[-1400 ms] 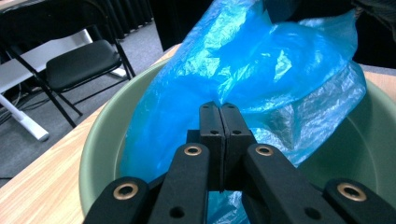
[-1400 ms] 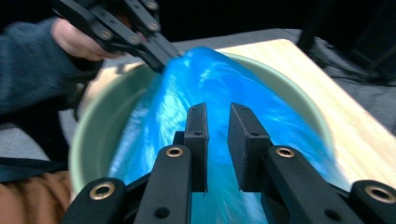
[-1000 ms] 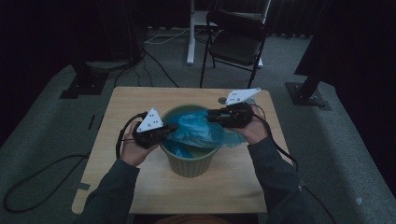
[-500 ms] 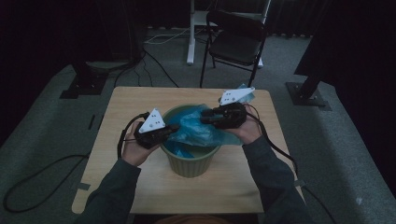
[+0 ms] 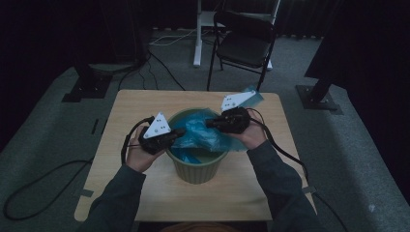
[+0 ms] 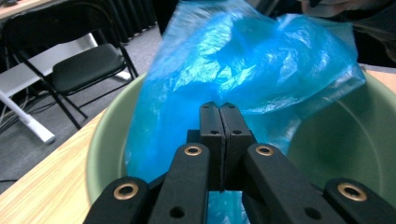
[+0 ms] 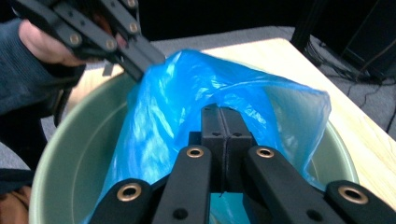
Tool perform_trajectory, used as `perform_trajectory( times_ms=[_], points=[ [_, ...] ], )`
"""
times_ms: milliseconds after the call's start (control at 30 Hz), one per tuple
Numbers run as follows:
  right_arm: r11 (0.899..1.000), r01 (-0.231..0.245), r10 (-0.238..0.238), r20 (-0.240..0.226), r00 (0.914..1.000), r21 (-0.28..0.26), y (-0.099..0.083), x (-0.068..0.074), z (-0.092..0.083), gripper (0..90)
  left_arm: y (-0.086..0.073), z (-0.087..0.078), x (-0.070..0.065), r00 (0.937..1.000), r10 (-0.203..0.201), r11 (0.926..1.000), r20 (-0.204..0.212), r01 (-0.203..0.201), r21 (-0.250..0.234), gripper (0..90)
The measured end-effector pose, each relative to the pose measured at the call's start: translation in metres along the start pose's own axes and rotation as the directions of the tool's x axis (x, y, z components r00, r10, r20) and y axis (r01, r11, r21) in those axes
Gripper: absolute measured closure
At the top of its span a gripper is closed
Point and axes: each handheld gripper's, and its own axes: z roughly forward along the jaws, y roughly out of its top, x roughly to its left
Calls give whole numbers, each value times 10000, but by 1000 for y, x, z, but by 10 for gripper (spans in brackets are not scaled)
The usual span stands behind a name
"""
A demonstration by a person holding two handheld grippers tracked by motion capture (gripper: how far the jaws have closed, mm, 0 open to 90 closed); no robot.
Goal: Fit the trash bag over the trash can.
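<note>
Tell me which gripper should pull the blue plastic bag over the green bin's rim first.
Probably left: the left gripper pinches the blue plastic bag right at the green bin's rim.

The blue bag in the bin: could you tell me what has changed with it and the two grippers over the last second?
The right gripper has just been closing; its jaws now meet on the edge of the blue bag at the far side of the green bin. Its hand barely shifted. The left gripper stayed clamped on the bag's near-left edge, and the bin kept its place on the table.
</note>
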Motion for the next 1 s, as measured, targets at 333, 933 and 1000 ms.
perform_trajectory(
  times_ms=[333, 933, 1000],
  points=[
    [9989, 81, -99, 398, 9992, 463, -15, 5, -15, 900, -12, -9, 8, 9989, -362, 9993, -283, 362, -7, 896],
    [9993, 185, -208, 731, 9971, 312, -18, 7, -27, 900, -12, -15, 10, 9980, -612, 9975, 172, 618, -339, 676],
    [9994, 173, -194, 724, 9972, 290, -18, 7, -26, 900, -11, -19, 13, 9977, -633, 9970, 242, 643, -425, 646]
  ],
)
